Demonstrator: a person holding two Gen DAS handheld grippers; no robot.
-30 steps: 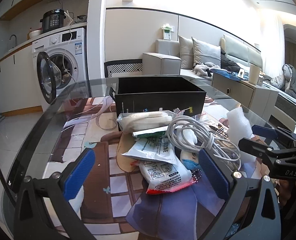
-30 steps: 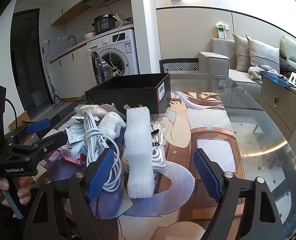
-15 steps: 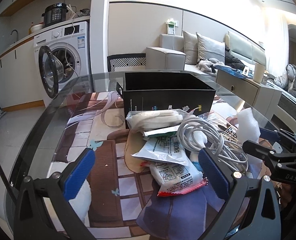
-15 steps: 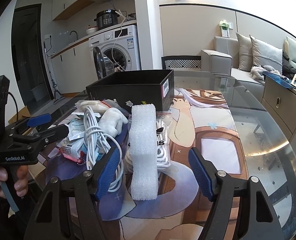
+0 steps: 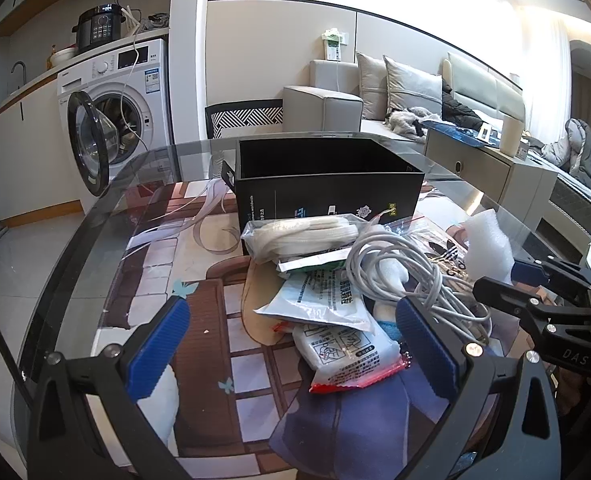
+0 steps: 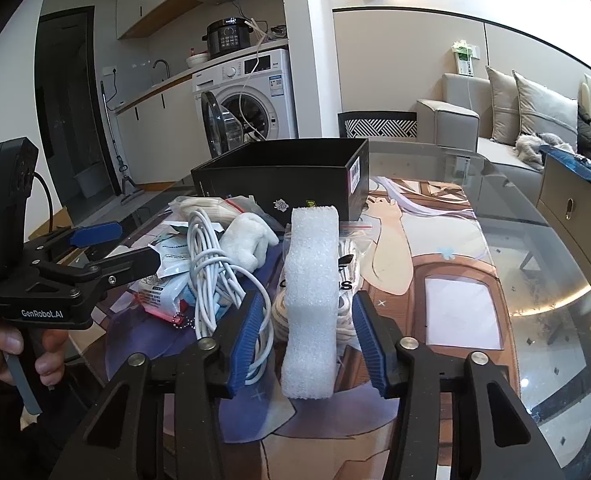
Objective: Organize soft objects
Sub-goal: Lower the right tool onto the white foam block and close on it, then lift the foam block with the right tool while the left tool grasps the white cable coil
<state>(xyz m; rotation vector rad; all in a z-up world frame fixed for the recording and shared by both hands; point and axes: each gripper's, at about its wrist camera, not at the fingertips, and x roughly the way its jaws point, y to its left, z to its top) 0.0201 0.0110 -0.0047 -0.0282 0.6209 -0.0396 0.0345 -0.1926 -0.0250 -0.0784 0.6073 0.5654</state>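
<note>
A white foam block point(image 6: 310, 300) stands on the table between the blue pads of my right gripper point(image 6: 309, 340), with small gaps on both sides. It also shows in the left wrist view point(image 5: 489, 244). My left gripper point(image 5: 291, 340) is wide open and empty, low over the pile's near side. The pile holds a white cable coil point(image 5: 399, 264), a bag of white cloth point(image 5: 303, 234), printed plastic packets point(image 5: 327, 300), and a white plush toy point(image 6: 251, 244). An open black box point(image 5: 327, 184) stands just behind the pile.
The glass table point(image 5: 95, 232) has a printed mat under it. A zip bag with cord point(image 6: 347, 280) lies behind the foam. A washing machine point(image 5: 115, 120) with its door open, a chair and a sofa point(image 5: 395, 100) stand beyond the table.
My right gripper's pads have narrowed from wide open to close around the foam block and moved forward. My left gripper has drifted slightly left and stays open.
</note>
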